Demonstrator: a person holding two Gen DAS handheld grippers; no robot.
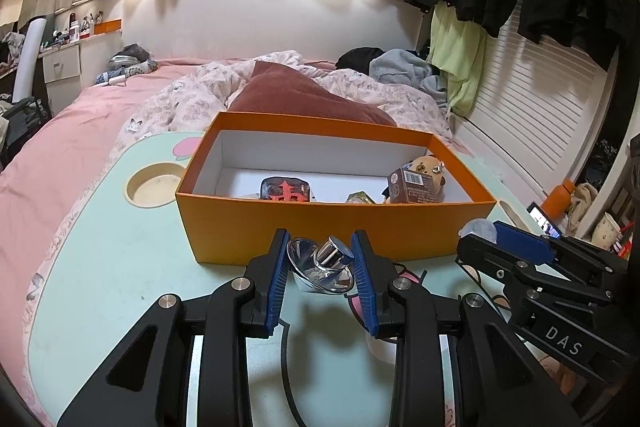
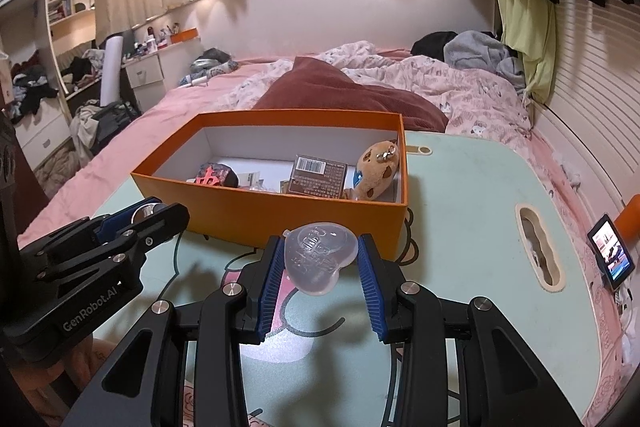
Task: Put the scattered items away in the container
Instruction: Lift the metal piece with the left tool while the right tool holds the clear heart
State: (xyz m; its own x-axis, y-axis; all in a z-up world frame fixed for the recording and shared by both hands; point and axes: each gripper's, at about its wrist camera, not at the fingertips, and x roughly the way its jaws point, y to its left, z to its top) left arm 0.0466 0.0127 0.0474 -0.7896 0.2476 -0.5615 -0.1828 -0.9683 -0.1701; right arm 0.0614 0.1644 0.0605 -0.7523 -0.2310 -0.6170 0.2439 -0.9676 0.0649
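An open orange box (image 1: 320, 227) (image 2: 288, 213) stands on the pale green lap table (image 1: 120, 259) (image 2: 472, 211). Inside lie a dark tile with a red character (image 1: 285, 190) (image 2: 216, 175), a brown carton (image 1: 414, 185) (image 2: 320, 174) and a plush toy (image 1: 430, 167) (image 2: 378, 167). My left gripper (image 1: 322, 269) (image 2: 150, 213) is shut on a shiny silver funnel-shaped piece (image 1: 324, 265), held just in front of the box's near wall. To its right, my right gripper (image 2: 320, 263) (image 1: 486, 237) is shut on a clear heart-shaped plastic case (image 2: 318, 255) (image 1: 480, 229).
The table rests on a pink bed (image 1: 60, 155) with a rumpled quilt and a maroon pillow (image 2: 352, 99) behind the box. A round cup recess (image 1: 154, 185) lies left of the box, a slot handle (image 2: 538, 251) to the right. A small lit screen (image 2: 610, 251) stands at the table's right edge.
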